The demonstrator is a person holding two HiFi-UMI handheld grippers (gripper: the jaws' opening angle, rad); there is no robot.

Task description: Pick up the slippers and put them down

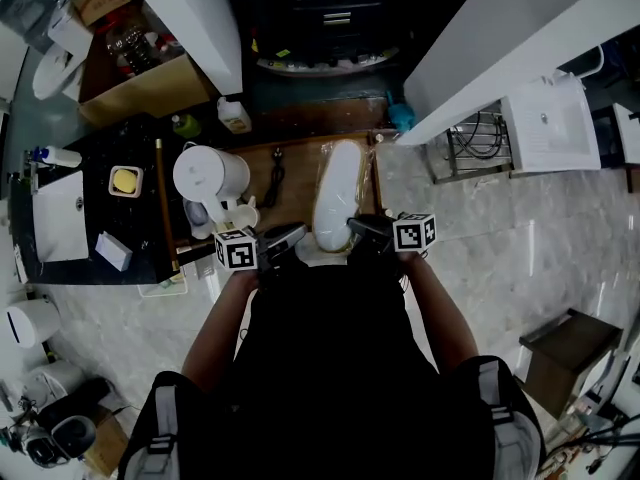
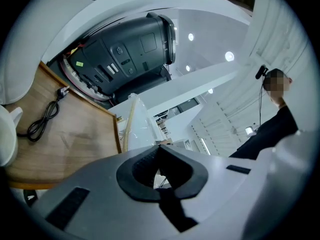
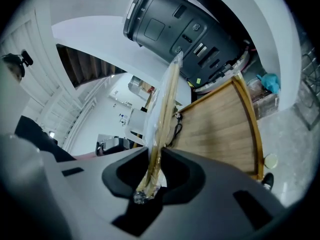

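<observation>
Head view first: your right claw (image 1: 362, 230) grips the near end of the white slippers (image 1: 338, 193), which stretch away from you over the wooden worktop (image 1: 300, 168). Your left claw (image 1: 290, 236) sits just beside that same end, on the other side. From up here you can't tell whether it touches the pack.

Left gripper view now: the left claw (image 2: 160, 149) has its tips together with nothing pinched between them. The slippers (image 2: 135, 121) show past it in their clear wrap, tilted up off the worktop (image 2: 75, 134), beside the jaws rather than in them.

Right gripper view: here's the grip. The right claw (image 3: 155, 164) is clamped on the thin edge of the slippers (image 3: 167, 99), wrap bunched at the pads. The pack stands up and away from the jaws, with the worktop (image 3: 225, 129) off to one side.

My read: the pick-up looks done and you're in the carry, with one claw doing the work. The next move calls for lowering the pack flat onto the worktop, then easing the right jaws apart. It's a thin pinch on slippery wrap, so go gently.
</observation>
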